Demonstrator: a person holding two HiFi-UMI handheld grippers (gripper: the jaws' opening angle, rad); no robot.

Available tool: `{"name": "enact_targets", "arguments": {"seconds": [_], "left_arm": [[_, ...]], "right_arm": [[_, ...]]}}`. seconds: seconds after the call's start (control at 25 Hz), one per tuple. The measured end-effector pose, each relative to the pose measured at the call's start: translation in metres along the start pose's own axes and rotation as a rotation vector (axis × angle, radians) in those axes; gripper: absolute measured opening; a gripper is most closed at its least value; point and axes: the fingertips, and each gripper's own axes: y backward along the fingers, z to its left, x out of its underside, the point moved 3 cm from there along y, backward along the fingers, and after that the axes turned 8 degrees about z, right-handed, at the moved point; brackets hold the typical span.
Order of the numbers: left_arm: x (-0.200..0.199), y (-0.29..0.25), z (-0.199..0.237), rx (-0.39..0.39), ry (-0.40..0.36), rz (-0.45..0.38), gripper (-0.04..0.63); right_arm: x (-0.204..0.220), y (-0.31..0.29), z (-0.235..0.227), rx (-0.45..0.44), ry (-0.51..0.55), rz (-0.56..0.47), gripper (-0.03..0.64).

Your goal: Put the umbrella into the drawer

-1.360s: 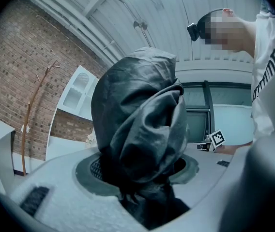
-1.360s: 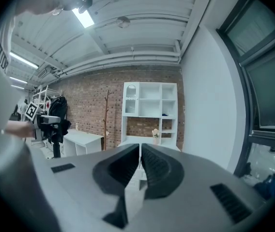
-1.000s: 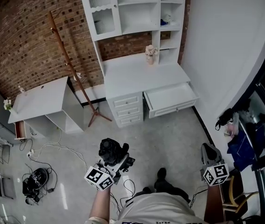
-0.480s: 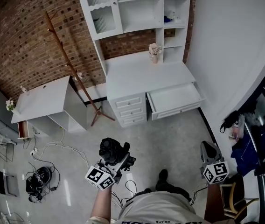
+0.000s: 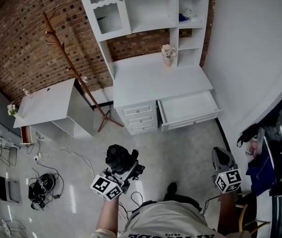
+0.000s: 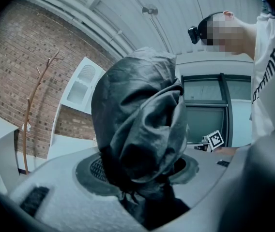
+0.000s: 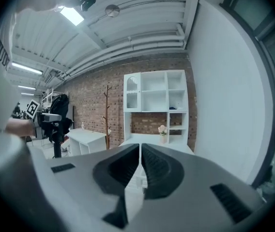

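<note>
Umbrella (image 5: 119, 157) looks light, its cloth soft and slippy; left gripper (image 5: 125, 170) clamps its bundled middle, well short of the drawer (image 5: 186, 107). Right gripper (image 5: 224, 158) is closed, empty.

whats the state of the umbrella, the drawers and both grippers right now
umbrella: folded up, held in the left gripper
left gripper: jaws closed on the umbrella
right gripper: jaws together, empty
wide drawer: pulled open, nothing seen inside
three small drawers: shut
</note>
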Motion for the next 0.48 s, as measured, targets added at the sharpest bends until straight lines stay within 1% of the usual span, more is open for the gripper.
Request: {"name": "enact_targets", "arguments": {"seconds": [0.16,0.36,0.48], "left_arm": [[-0.005,-0.024,0.006,-0.018,-0.004,0.006,0.267],[-0.012,-0.059,0.011,-0.041,0.015,0.006,0.267],[-0.014,-0.079,0.011,-0.050,0.012,0.009,0.267]], "right_arm": [[-0.008,-0.025,-0.021,-0.030,0.008,0.007,0.034],[-0.014,-0.051,-0.052,-0.058,0.015,0.021,0.034],[-0.015,-0.064,-0.068,-0.075,0.019,0.031,0.034]]}}
